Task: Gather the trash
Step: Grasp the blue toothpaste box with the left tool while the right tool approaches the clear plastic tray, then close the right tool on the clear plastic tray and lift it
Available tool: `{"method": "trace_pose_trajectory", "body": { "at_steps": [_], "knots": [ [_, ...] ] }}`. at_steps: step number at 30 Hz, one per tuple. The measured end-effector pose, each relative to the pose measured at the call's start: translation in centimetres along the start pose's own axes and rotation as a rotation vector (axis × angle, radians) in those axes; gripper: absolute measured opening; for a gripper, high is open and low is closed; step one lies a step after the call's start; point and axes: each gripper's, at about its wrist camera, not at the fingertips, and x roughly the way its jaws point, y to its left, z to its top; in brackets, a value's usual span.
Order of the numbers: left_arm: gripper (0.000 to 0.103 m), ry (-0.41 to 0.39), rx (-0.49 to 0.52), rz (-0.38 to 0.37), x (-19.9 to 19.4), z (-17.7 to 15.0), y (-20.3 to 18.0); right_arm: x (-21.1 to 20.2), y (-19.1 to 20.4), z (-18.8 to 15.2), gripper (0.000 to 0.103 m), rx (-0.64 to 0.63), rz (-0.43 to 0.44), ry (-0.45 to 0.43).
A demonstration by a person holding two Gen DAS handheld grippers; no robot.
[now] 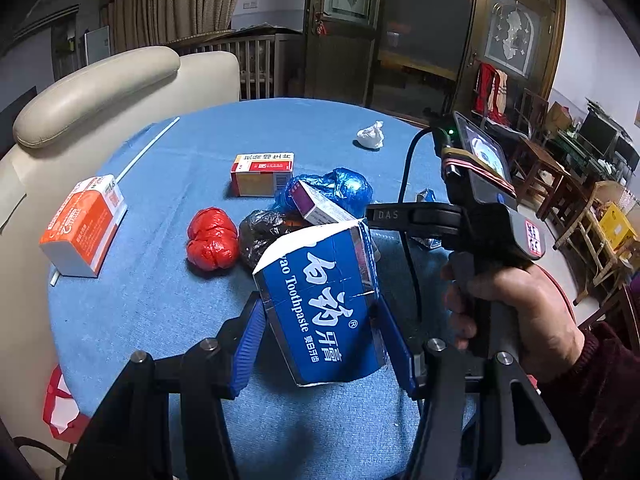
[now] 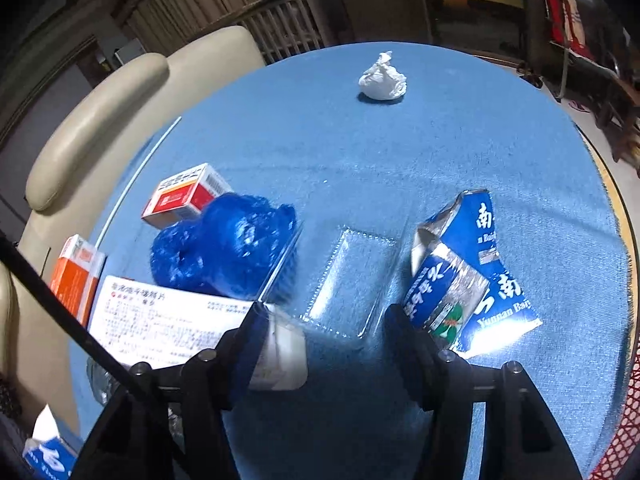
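Observation:
My left gripper (image 1: 320,302) is shut on a blue toothpaste box (image 1: 328,312), held tilted above the blue tablecloth. Beyond it lie a red bag ball (image 1: 212,238), a black bag (image 1: 260,232), a blue bag (image 1: 340,186) and a purple-white box (image 1: 316,204). A hand holds my right gripper (image 1: 378,218) over that pile. In the right wrist view, my right gripper (image 2: 326,320) stands open around a clear plastic tray (image 2: 352,276) lying flat. A white printed box (image 2: 160,324) rests against its left finger, and a torn blue carton (image 2: 460,272) lies by its right finger.
A crumpled white paper (image 2: 382,80) sits far across the round table (image 2: 440,140). A red-white medicine box (image 1: 262,172) and an orange box (image 1: 84,224) lie to the left, near a thin white stick (image 1: 148,150). A beige chair (image 1: 100,88) stands behind. Red mesh (image 2: 624,420) shows at the right edge.

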Motion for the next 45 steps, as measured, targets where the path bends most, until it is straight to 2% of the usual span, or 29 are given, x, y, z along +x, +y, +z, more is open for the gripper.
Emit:
{"method": "trace_pose_trajectory", "body": {
  "at_steps": [1, 7, 8, 9, 10, 20, 23, 24, 25, 27, 36, 45],
  "knots": [
    [0.058, -0.001, 0.002, 0.001, 0.0, 0.0, 0.0, 0.1, -0.1, 0.0, 0.056, 0.002, -0.005, 0.001],
    [0.058, -0.008, 0.005, 0.004, -0.2, 0.1, -0.1, 0.2, 0.2, 0.0, 0.053, -0.042, -0.026, -0.016],
    [0.055, -0.010, 0.006, 0.004, -0.2, 0.1, -0.1, 0.0, 0.3, -0.1, 0.053, -0.048, -0.032, -0.019],
    [0.033, -0.009, 0.008, 0.002, -0.2, 0.2, -0.2, -0.1, 0.3, -0.3, 0.053, -0.055, -0.037, -0.021],
    [0.025, 0.004, 0.011, -0.002, 0.0, 0.3, -0.2, -0.4, 0.4, -0.6, 0.053, -0.065, -0.039, -0.026],
    [0.025, 0.054, -0.029, 0.000, 1.3, 0.0, 0.3, -4.0, 0.9, -2.5, 0.052, -0.161, -0.064, -0.097],
    [0.030, 0.069, -0.048, 0.016, 1.7, -0.1, 0.8, -4.9, 1.0, -2.9, 0.052, -0.177, -0.062, -0.113],
    [0.038, 0.078, -0.053, 0.019, 2.0, -0.1, 0.9, -5.2, 1.0, -3.0, 0.052, -0.180, -0.060, -0.116],
    [0.052, 0.085, -0.054, 0.021, 2.2, -0.2, 1.0, -5.3, 1.0, -3.1, 0.052, -0.181, -0.058, -0.117],
    [0.070, 0.086, -0.052, 0.046, 2.5, -0.3, 0.9, -5.6, 1.1, -3.3, 0.052, -0.188, -0.054, -0.119],
    [0.072, 0.094, 0.023, 0.063, 5.0, -0.6, -0.2, -6.4, -0.5, -4.0, 0.051, -0.146, -0.008, -0.108],
    [0.061, 0.055, 0.070, 0.052, 5.7, -0.5, -1.5, -8.7, -3.5, -5.8, 0.051, -0.104, 0.030, -0.125]
  ]
}}
